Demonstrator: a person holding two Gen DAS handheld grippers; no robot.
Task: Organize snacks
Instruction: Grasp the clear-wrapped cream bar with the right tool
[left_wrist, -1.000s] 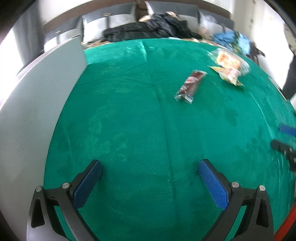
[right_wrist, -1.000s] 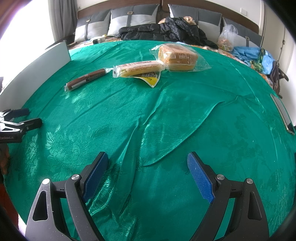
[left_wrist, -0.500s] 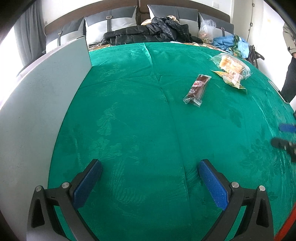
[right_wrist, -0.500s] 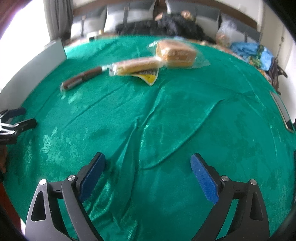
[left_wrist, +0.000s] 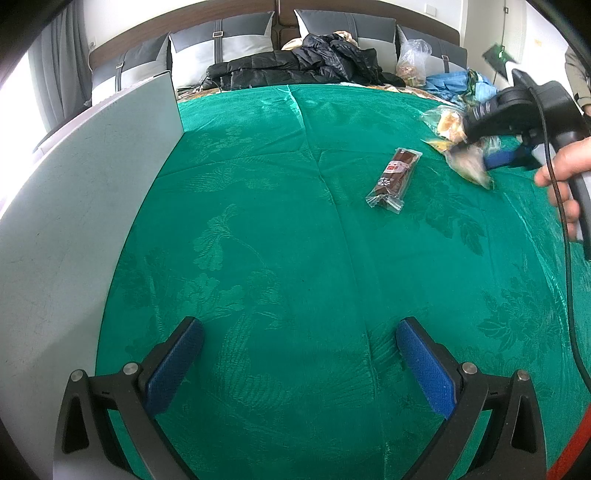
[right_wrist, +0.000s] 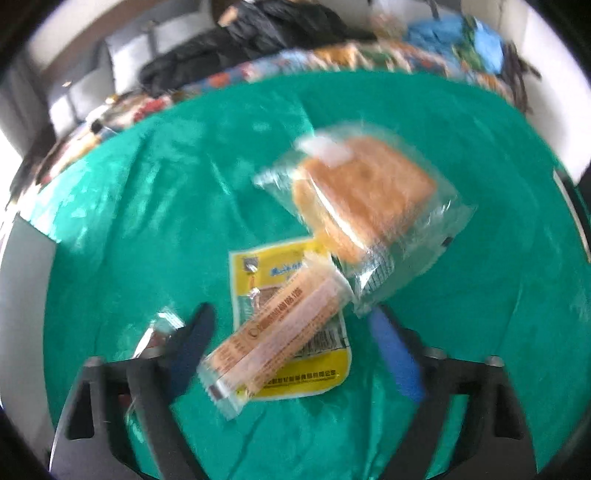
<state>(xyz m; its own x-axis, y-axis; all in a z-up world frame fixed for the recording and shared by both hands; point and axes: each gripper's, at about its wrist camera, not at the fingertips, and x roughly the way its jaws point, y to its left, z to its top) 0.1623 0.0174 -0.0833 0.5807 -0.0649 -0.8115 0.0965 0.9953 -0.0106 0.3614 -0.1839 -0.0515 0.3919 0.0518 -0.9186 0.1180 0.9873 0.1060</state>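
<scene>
A green patterned cloth (left_wrist: 280, 229) covers the whole work surface, and a grey panel (left_wrist: 74, 206) stands along its edge on the outer side of the left gripper (left_wrist: 299, 354). The left gripper hangs over bare cloth, its blue pads wide apart with nothing between them. Ahead of it and toward the right-hand side lies a brown snack bar in clear wrap (left_wrist: 394, 178), flat on the cloth. Farther in that direction the right gripper (right_wrist: 291, 339) is over the other snacks, gripped by a hand (left_wrist: 563, 173) at the frame edge. In the right wrist view, which is blurred, the bagged bread slices (right_wrist: 362, 199) lie just ahead of the right gripper's fingertips. A yellow flat packet (right_wrist: 291, 380) lies between the fingers, with an orange cracker pack (right_wrist: 280, 328) lying slantwise on top of it. The right gripper's jaws have just been closing, from wide to a narrower gap; the cracker pack sits between them, but pad contact cannot be confirmed through the blur. The brown bar's end shows beside the left finger.
</scene>
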